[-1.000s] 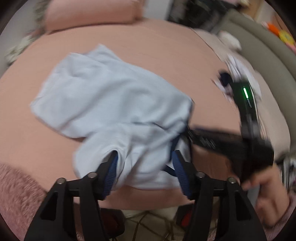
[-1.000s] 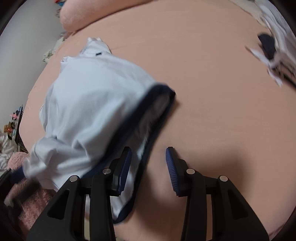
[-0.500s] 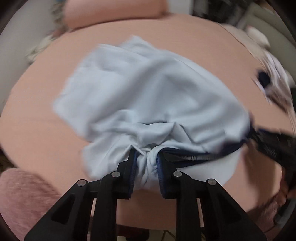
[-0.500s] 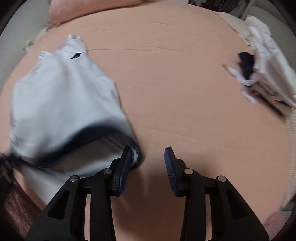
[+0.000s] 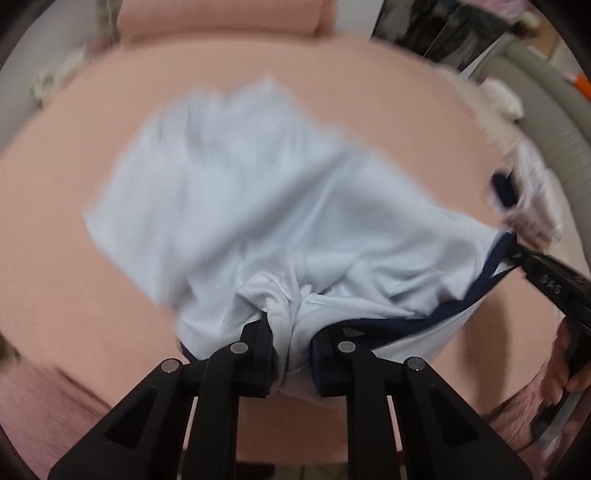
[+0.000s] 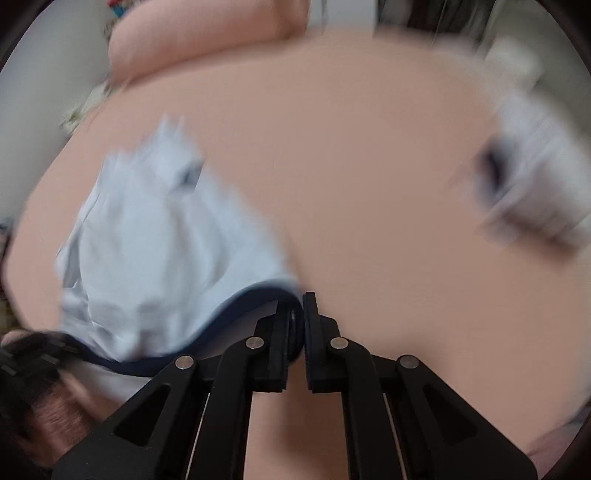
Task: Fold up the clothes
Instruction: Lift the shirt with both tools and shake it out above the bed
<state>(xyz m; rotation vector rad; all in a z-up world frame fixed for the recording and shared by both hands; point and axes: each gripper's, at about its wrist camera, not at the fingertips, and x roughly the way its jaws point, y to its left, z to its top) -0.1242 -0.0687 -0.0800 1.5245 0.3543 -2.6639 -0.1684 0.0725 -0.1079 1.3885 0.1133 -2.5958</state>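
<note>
Both-handed: left gripper (image 5: 291,343) jaws, just closing, pinch bunched pale-blue garment (image 5: 266,206); right gripper (image 6: 297,332) jaws clamp its navy hem (image 6: 236,314); bed (image 6: 369,184) bare rightward.

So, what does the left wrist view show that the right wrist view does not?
Only the left wrist view shows the left tool shut on a bunched white fold of the pale blue garment, and the grey sofa.

Only the right wrist view shows the right tool pinching the navy hem at close range.

Both show the garment, the pink bed, the pink pillow and the blurred clothes pile.
</note>
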